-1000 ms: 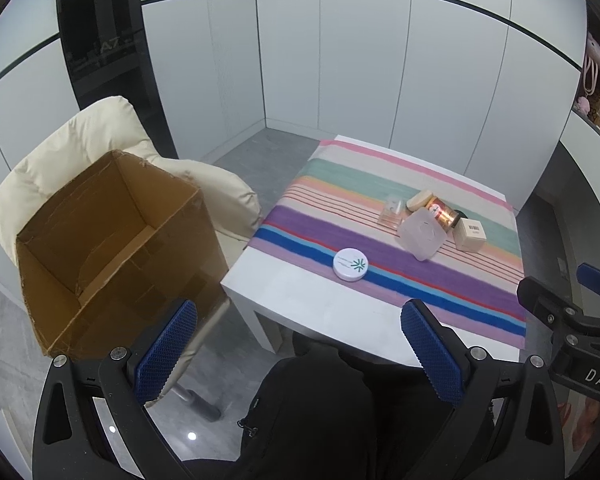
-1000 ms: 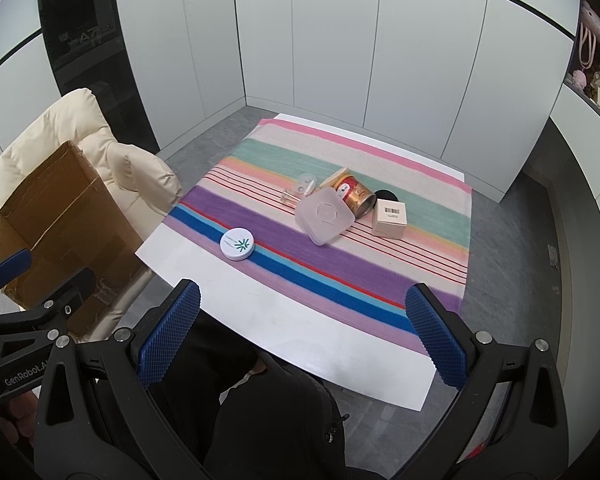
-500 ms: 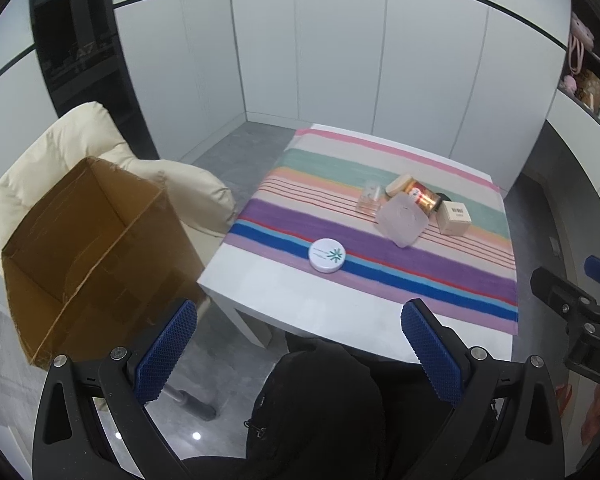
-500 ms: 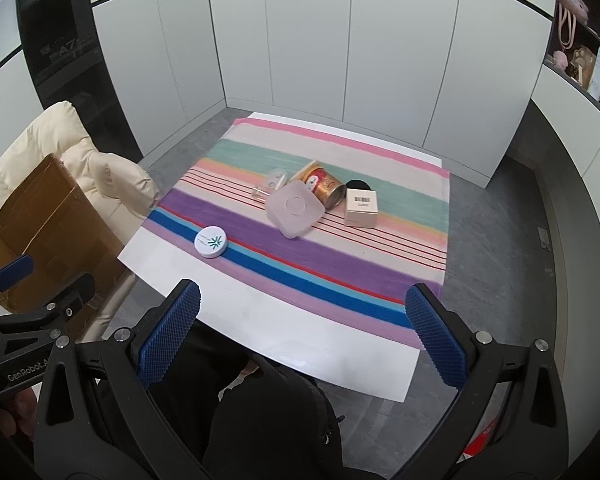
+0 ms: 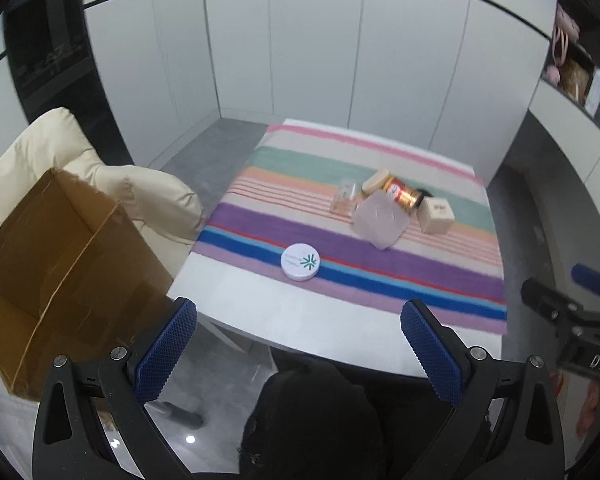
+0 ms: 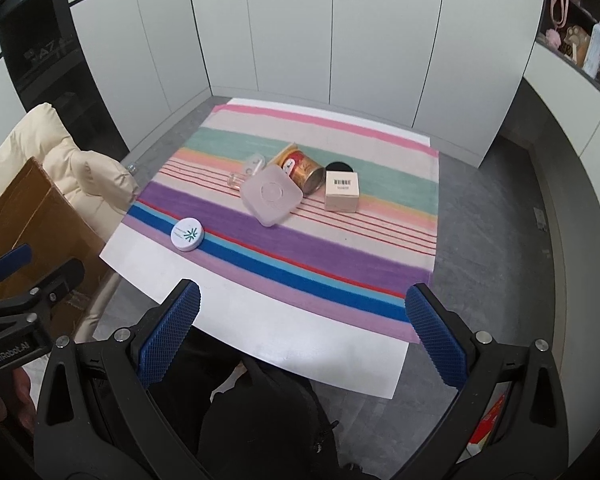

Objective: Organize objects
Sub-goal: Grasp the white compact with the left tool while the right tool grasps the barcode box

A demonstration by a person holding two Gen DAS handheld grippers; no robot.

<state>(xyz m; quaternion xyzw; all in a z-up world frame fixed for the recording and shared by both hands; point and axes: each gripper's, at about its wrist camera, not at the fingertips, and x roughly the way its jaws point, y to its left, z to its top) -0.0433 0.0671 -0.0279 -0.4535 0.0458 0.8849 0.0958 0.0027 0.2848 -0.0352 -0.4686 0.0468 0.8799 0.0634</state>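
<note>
A striped cloth (image 5: 420,280) (image 6: 380,248) covers a white table. On it lie a round white tin (image 5: 300,267) (image 6: 187,234), a frosted square lid (image 5: 380,220) (image 6: 271,195), a gold can on its side (image 5: 402,196) (image 6: 305,169), a beige box (image 5: 436,214) (image 6: 341,190), a small clear glass (image 5: 343,199) (image 6: 242,176) and a black round lid (image 6: 339,168). My left gripper (image 5: 298,354) and right gripper (image 6: 300,336) are both open and empty, held above the table's near edge.
An open cardboard box (image 5: 60,264) (image 6: 32,216) sits on a cream padded chair (image 5: 100,176) (image 6: 80,168) left of the table. White cabinet walls stand behind. Shelves with small items (image 6: 580,40) are at the right. The person's dark clothing fills the bottom.
Both grippers have shifted; in the left view the box and chair slid left and the table is more centred. In the right view the table objects sit further back. Jaws stay open.
</note>
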